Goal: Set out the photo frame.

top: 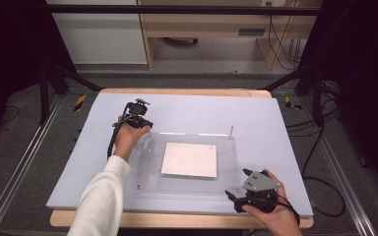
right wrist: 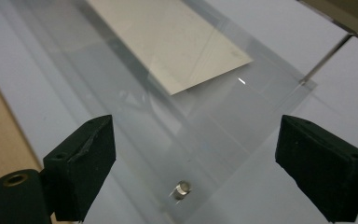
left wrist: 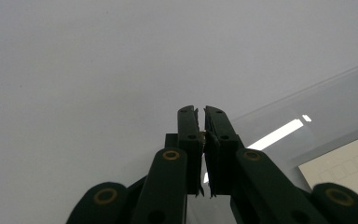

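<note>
A clear acrylic sheet (top: 150,169) lies flat on the lavender mat (top: 202,108), with a cream paper square (top: 189,160) under its middle. My left gripper (top: 142,123) sits at the sheet's far left corner. In the left gripper view its jaws (left wrist: 201,110) are shut, and I cannot make out anything pinched between them. My right gripper (top: 234,193) rests at the near right corner, pointing left over the sheet. Its pads (right wrist: 81,163) stand wide open around the sheet (right wrist: 223,126) without touching it. A small metal peg (right wrist: 182,190) lies between the pads.
A thin upright pin (top: 231,131) stands at the sheet's far right corner, and the same pin (right wrist: 324,58) shows in the right gripper view. Another small peg (top: 139,186) marks the near left corner. The wooden table edge (top: 177,220) runs along the front. Black frame posts flank the table.
</note>
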Demonstrator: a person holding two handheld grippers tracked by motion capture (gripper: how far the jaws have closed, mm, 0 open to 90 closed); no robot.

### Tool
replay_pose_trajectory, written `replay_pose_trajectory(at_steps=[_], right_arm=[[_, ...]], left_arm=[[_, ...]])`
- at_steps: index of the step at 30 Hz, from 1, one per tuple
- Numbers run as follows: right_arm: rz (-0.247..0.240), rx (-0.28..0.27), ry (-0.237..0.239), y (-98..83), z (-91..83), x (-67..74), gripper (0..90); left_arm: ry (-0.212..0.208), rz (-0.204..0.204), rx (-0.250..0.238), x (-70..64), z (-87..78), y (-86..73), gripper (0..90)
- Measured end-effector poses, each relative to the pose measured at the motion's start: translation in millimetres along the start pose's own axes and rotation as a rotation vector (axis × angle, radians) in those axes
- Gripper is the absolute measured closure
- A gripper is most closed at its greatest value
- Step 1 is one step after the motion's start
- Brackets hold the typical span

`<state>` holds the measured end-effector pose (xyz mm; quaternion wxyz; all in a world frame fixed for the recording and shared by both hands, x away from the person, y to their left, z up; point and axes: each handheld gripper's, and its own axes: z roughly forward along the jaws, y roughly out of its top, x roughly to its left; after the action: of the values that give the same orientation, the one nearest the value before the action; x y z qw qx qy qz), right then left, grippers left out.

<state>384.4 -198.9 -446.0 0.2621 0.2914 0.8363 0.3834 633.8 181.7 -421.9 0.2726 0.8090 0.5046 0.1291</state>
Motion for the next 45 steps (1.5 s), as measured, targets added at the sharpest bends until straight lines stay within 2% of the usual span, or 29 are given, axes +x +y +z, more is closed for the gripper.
replay_pose_trajectory(at_steps=[3,5,15,22,25,31,36,40,45], right_arm=[[-0.082,0.044,-0.010,-5.5,4.0,10.4,13.3],[-0.109,0.054,-0.012,-7.1,5.4,12.9,13.9],[-0.157,0.095,-0.036,-13.4,11.6,11.9,16.2],[-0.189,0.097,-0.081,-15.7,19.0,9.3,21.4],[-0.208,0.081,-0.084,-14.4,19.9,9.1,22.3],[-0.249,0.061,-0.085,-15.1,20.1,14.3,31.9],[-0.237,0.064,-0.060,-14.5,20.0,15.1,38.7],[-0.258,0.066,-0.061,-13.9,19.3,16.8,41.2],[-0.261,0.057,-0.065,-11.3,16.6,18.3,44.3]], left_arm=[[-0.003,-0.001,0.002,0.6,0.1,0.3,85.0],[-0.004,-0.006,0.000,0.7,0.5,0.6,85.0],[-0.011,-0.007,0.009,2.5,1.4,2.7,85.0],[-0.016,-0.005,0.012,3.5,1.6,3.1,84.9],[-0.020,-0.005,0.012,4.1,1.6,3.1,84.9],[-0.031,0.007,0.009,5.3,1.4,2.5,84.8],[-0.031,0.011,0.005,5.1,1.4,2.2,84.8],[-0.029,0.012,-0.001,4.9,1.3,1.5,84.8],[-0.019,0.009,-0.019,3.2,0.9,-0.7,84.6]])
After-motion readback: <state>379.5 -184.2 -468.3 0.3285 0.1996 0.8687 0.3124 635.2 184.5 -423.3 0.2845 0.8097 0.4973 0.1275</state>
